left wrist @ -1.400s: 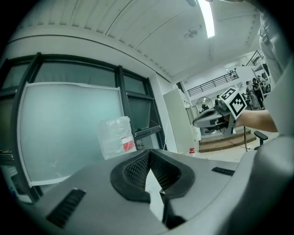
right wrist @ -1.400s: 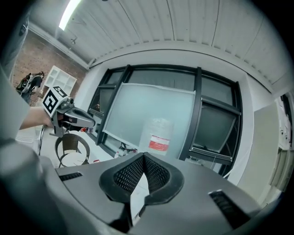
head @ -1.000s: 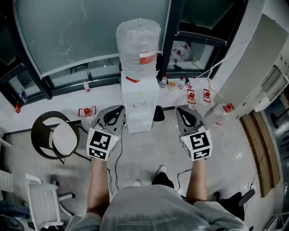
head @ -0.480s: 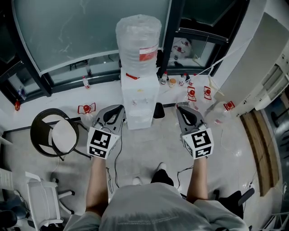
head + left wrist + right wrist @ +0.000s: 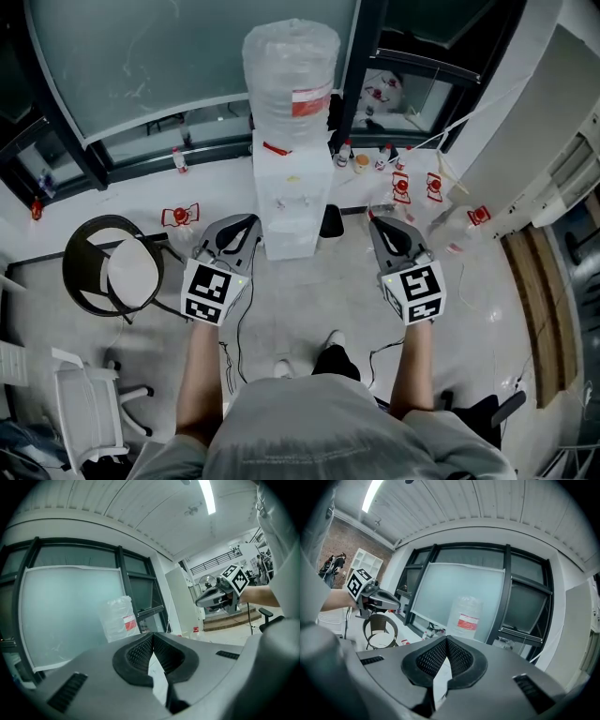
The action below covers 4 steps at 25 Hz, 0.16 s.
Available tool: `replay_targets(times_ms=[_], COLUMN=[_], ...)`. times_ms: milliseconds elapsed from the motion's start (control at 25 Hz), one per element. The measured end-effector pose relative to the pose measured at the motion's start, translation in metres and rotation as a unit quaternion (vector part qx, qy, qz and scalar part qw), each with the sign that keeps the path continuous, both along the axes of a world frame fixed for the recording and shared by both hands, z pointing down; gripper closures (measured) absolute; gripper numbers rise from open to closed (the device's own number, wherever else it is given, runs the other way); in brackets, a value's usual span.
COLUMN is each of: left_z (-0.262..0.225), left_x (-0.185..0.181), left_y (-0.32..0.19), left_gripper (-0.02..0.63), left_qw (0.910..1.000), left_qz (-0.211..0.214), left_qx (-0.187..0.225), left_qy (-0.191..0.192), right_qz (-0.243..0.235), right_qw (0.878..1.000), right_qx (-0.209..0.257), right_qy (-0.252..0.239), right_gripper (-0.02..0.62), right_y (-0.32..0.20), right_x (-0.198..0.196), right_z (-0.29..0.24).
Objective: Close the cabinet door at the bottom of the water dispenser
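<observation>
The white water dispenser (image 5: 289,211) stands against the window wall, with a plastic-wrapped bottle (image 5: 291,80) on top. From above its lower cabinet front is hidden. A dark shape (image 5: 328,222) sits by its base on the right; I cannot tell whether that is the door. My left gripper (image 5: 251,225) hovers just left of the dispenser and my right gripper (image 5: 376,225) a little further off to its right. Both are shut on nothing and touch nothing. In the left gripper view the pressed-together pads (image 5: 151,637) point at the bottle (image 5: 119,618). The right gripper view (image 5: 446,639) shows the same bottle (image 5: 466,616).
A round wicker chair (image 5: 111,272) stands left of the dispenser and a white chair (image 5: 89,412) nearer me on the left. Small bottles and red-white items (image 5: 401,187) line the floor by the wall. Cables trail over the floor, and wooden boards (image 5: 534,309) lie at the right.
Both grippers have sunk a little in front of the dispenser. Their jaws have stayed shut.
</observation>
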<state>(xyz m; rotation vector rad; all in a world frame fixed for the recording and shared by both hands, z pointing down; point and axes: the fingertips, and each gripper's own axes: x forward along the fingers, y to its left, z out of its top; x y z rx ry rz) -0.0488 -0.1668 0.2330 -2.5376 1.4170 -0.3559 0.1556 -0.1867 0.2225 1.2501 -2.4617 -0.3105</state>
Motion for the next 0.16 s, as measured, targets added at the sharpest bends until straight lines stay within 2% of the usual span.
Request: replay_targets(times_ms=[160], left_z=[0.0059], left_x=[-0.0049], left_y=[-0.002], left_gripper=[0.586], left_qw=[1.0], left_qz=[-0.006], left_qx=[-0.006], left_qy=[0.005], right_qz=[0.004], right_qw=[1.0], right_qx=[-0.001], right_qy=[-0.004], right_gripper=[0.568], right_y=[-0.0015], right_x=[0.0032], right_z=[0.0014])
